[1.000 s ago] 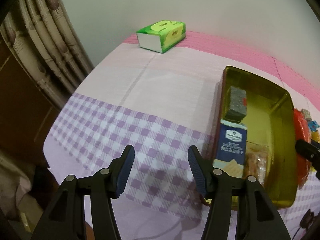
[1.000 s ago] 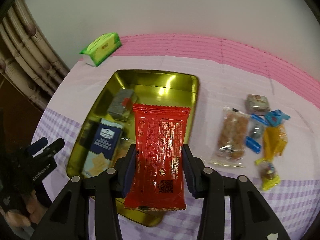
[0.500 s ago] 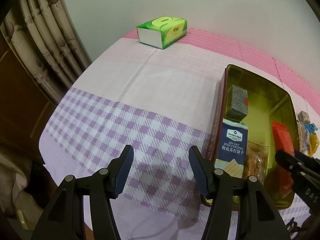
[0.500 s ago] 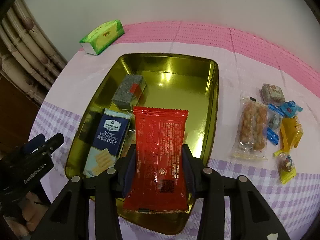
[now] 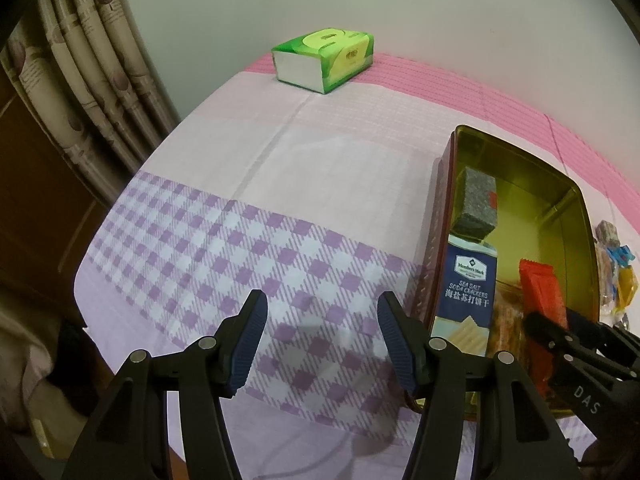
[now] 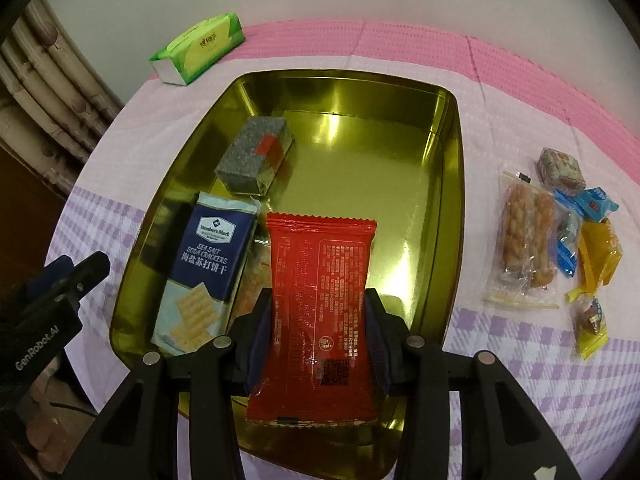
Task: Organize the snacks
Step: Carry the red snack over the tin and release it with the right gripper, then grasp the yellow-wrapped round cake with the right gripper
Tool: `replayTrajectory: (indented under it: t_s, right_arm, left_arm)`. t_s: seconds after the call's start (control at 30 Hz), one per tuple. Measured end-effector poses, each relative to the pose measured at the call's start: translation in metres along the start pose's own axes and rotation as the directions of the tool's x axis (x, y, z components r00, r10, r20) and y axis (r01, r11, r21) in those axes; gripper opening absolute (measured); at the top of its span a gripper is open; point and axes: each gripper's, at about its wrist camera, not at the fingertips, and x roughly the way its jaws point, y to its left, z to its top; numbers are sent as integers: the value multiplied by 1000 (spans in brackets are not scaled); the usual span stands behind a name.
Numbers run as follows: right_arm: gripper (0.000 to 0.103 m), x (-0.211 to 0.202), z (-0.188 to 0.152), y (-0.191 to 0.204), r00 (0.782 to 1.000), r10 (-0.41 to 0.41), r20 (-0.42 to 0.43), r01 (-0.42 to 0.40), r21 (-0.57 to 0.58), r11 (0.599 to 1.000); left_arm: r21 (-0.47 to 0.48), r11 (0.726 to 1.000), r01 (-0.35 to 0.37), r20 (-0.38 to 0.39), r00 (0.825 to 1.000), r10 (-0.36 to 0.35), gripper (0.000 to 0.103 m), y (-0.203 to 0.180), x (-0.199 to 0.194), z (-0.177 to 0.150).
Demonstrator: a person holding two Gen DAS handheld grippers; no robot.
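Right wrist view: your right gripper (image 6: 320, 332) is clamped on the red packet (image 6: 320, 300), both pads pressed to its long sides, with the packet standing out past the fingers over the near half of the gold tin (image 6: 450, 184). Its lower edge hides the tin's near floor, and you cannot tell whether the packet touches the bottom. Just left of it the cracker pack (image 6: 204, 268) lies flat in the tin; between the two, an orange snack in clear wrap is mostly covered and hard to make out. Beyond the crackers sits the grey block (image 6: 256, 162) with a red mark. To the right, outside the tin, the loose snacks (image 6: 560, 228) lie on the cloth (image 6: 520, 360) in a bunch; the small ones overlap and blur together. Farthest back, the green tissue pack (image 6: 198, 48) rests near the wall.

In the left wrist view your left gripper (image 5: 320, 320) hangs open and empty over the checked cloth, just beside the tin's left wall. The right gripper shows at the lower right edge, cut off by the frame.
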Motion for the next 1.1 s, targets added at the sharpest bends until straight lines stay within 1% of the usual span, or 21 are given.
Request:
replayTrajectory:
  t_s: [0.1, 0.4, 0.67, 0.73, 0.8, 0.87, 1.0, 1.1]
  right_arm:
    - [43, -1, 0, 0, 1000, 3, 1, -3, -1, 1000]
    - [44, -10, -2, -5, 999, 22, 32, -22, -7, 1000]
    - [44, -37, -2, -23, 994, 38, 107, -37, -3, 999]
    - [44, -44, -4, -35, 992, 47, 120, -47, -1, 999]
    - [47, -51, -7, -52, 991, 40, 130, -41, 9, 999]
    - [47, -55, -10, -68, 991, 16, 135, -18, 16, 1000]
    - [47, -61, -16, -114, 990, -37, 134, 30, 50, 998]
    - [47, -61, -23, -143, 989, -77, 123, 72, 45, 996]
  left_arm:
    - [-1, 1000, 1, 1, 1000, -1, 58, 0, 0, 0]
    - [12, 1000, -2, 9, 1000, 2, 58, -5, -1, 0]
    - [9, 1000, -2, 6, 1000, 2, 58, -6, -2, 0]
    - [10, 1000, -5, 7, 1000, 5, 59, -6, -3, 0]
    - [10, 1000, -6, 6, 1000, 6, 59, -6, -3, 0]
    - [13, 1000, -9, 8, 1000, 9, 59, -7, -3, 0]
    - [19, 1000, -15, 9, 1000, 15, 59, -8, -3, -2]
    - [26, 999, -21, 10, 1000, 21, 59, -9, -4, -2]
